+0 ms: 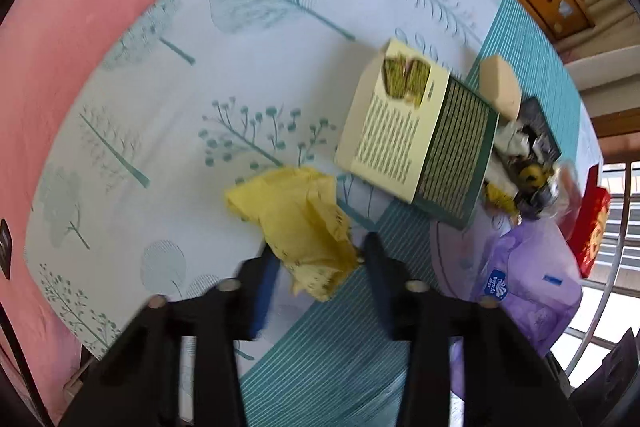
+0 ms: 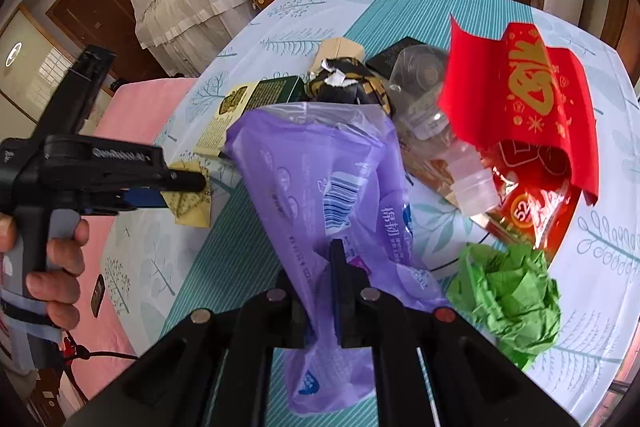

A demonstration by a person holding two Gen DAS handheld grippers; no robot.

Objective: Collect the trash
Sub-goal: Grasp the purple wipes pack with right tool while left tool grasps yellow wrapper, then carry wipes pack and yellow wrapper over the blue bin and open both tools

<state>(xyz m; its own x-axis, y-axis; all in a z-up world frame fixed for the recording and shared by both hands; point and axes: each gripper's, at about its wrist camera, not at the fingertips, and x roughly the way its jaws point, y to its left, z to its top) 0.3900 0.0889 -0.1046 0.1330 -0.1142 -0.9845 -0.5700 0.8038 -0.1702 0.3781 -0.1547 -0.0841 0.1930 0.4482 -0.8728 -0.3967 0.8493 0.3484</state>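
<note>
Two grippers are at work over a bed covered in a tree-print sheet point(image 1: 168, 131). The right gripper point(image 2: 320, 291) is clamped on a purple plastic bag point(image 2: 320, 163), whose mouth is lifted open toward the clutter; this looks to be the collection bag. The left gripper point(image 1: 316, 259) points down at a crumpled yellow paper point(image 1: 304, 223), with its fingers on either side of the wad. The left wrist view is blurred at the fingertips, so whether the pads press on the paper or merely bracket it cannot be told.

Progress is judged early. Nothing is seen to be inside the bag, though its film hides part of the interior. Still lying loose on the sheet:
- a green-and-cream carton point(image 1: 416, 139) just beyond the yellow paper;
- a crumpled green paper point(image 2: 508, 299) beside the bag;
- a red foil wrapper point(image 2: 524, 99) and a clear plastic bottle point(image 2: 436, 131), overlapping;
- a dark heap of scraps point(image 2: 344, 83) near the bag's mouth.

Remaining work: secure the yellow paper, drop it in the bag, then clear the rest.
</note>
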